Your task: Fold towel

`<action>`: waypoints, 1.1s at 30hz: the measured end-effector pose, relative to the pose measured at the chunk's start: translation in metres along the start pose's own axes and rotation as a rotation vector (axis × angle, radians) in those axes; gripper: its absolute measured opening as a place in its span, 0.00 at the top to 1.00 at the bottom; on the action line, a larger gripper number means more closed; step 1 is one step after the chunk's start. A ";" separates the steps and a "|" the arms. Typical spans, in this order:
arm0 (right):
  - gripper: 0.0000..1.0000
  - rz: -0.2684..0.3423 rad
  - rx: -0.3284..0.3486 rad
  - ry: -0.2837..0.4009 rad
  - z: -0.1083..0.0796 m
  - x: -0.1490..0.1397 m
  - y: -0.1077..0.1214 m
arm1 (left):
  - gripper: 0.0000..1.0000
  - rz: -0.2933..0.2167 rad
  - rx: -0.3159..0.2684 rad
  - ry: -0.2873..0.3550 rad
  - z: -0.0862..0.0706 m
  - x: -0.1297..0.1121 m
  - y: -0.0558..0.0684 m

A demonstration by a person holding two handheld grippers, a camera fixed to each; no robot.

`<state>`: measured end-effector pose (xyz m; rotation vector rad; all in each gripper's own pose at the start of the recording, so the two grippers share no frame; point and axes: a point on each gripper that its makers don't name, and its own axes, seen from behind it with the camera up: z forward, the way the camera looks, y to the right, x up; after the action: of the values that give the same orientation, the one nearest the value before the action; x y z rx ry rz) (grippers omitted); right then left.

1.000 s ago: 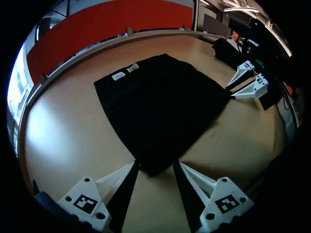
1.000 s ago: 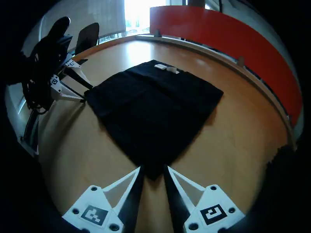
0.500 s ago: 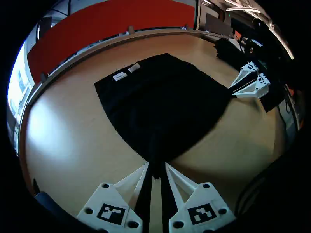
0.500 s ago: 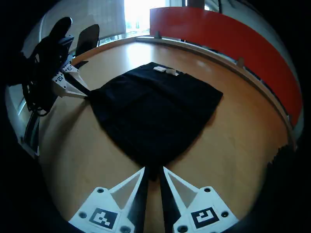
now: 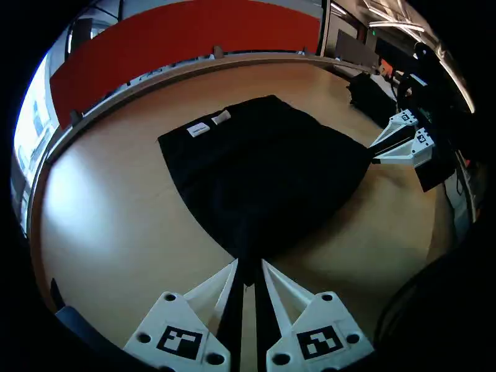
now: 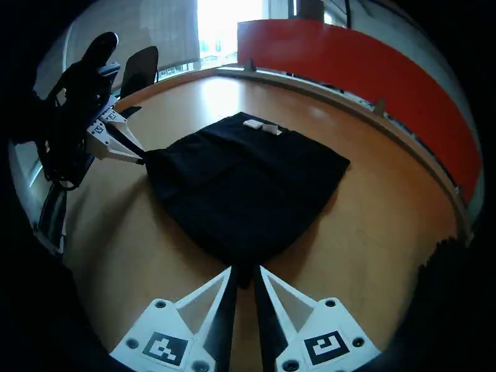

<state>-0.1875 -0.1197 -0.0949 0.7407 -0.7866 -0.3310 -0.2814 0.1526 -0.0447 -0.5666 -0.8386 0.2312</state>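
Since a second ago both tongs have closed from wide open onto corners of the towel, and the cloth near them has bunched and risen slightly.

Left gripper view: the left tongs sit at bottom centre, fingers almost together, pinching the nearest corner of the black towel. The pinched tip is hard to make out, black cloth against black pads. At the right edge the right tongs grip another corner, and whatever holds them is lost in shadow.

Right gripper view: the right tongs are likewise nearly closed on the corner at bottom centre, and the left tongs hold the corner at left, backed by a dark, unclear shape.

The towel lies on the pale wooden counter, mid-frame, like a diamond with one corner pointing at each camera. It looks roughly square, so no long axis is clear. Folds are hard to read. Two white tags lie near its far edge.
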 end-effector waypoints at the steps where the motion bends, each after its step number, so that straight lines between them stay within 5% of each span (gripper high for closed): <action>1: 0.82 0.001 -0.001 0.005 -0.003 0.002 0.000 | 0.89 -0.001 0.000 0.002 -0.003 0.002 0.000; 15: 0.82 -0.012 -0.006 0.053 -0.039 0.030 -0.008 | 0.89 0.004 -0.011 -0.007 -0.039 0.017 0.011; 33: 0.82 0.007 -0.006 0.094 -0.084 0.055 -0.012 | 0.89 -0.051 -0.028 -0.014 -0.078 0.037 0.023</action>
<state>-0.0882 -0.1176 -0.1149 0.7421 -0.6987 -0.2899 -0.1981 0.1571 -0.0755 -0.5693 -0.8699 0.1769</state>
